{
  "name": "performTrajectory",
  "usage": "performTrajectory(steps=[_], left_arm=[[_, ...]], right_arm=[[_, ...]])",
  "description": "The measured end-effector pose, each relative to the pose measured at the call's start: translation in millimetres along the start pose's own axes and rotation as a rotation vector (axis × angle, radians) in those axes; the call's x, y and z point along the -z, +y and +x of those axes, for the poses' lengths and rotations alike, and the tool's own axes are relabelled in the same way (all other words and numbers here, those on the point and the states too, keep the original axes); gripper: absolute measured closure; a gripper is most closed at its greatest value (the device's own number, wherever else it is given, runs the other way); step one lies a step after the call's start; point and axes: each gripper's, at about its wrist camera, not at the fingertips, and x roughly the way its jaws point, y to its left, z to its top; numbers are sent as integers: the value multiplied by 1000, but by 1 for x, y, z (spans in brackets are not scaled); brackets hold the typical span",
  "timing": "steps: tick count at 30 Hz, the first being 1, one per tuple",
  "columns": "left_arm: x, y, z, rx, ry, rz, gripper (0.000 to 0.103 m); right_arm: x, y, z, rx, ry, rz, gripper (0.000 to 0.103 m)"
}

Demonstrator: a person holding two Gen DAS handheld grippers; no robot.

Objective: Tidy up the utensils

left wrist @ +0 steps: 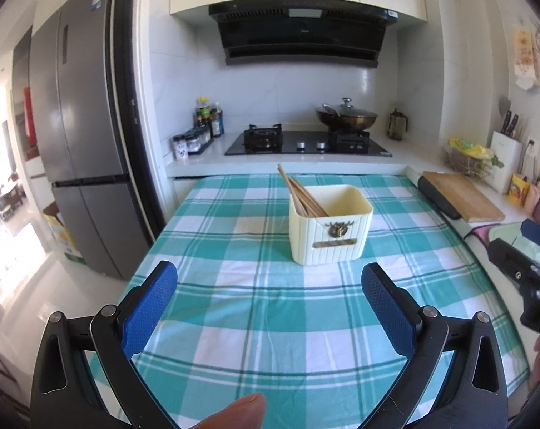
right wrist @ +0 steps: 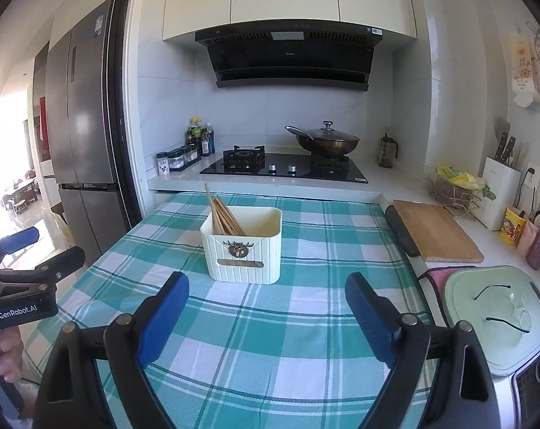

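Cream plastic forms the ribbed utensil holder point(left wrist: 330, 228) in the left wrist view, standing upright on the teal checked cloth point(left wrist: 270, 321) over the tabletop, with wooden chopsticks point(left wrist: 300, 193) leaning toward its far-left corner. Ahead of it, the left gripper point(left wrist: 270, 286) hangs with fingers spread, holding nothing. From the right wrist view, the holder point(right wrist: 243, 246) sits left of centre, chopsticks point(right wrist: 225, 216) inside; the right gripper point(right wrist: 267, 296) also has empty, spread fingers, and a wooden cutting board point(right wrist: 436, 230) lies to the right.
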Motion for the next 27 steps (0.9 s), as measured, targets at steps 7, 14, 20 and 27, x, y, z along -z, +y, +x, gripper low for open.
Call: performTrajectory(steps=[7,14,20,27], left_arm=[[-4,3,-25,18,0,-2,0],[-7,-3,-35,-23,2,18,0],[-9,-7,-40,-42,-16,14,0],[-9,-5,-39,-48,-13,4,0]], right_arm=[[-7,7,-30,-36,-22,-11,12],[-15,-7,-60,-13,-62,18,12],[-15,-9,-67,-19,-70,30,12],[-8,-5,-60,-32,-55,18,12]])
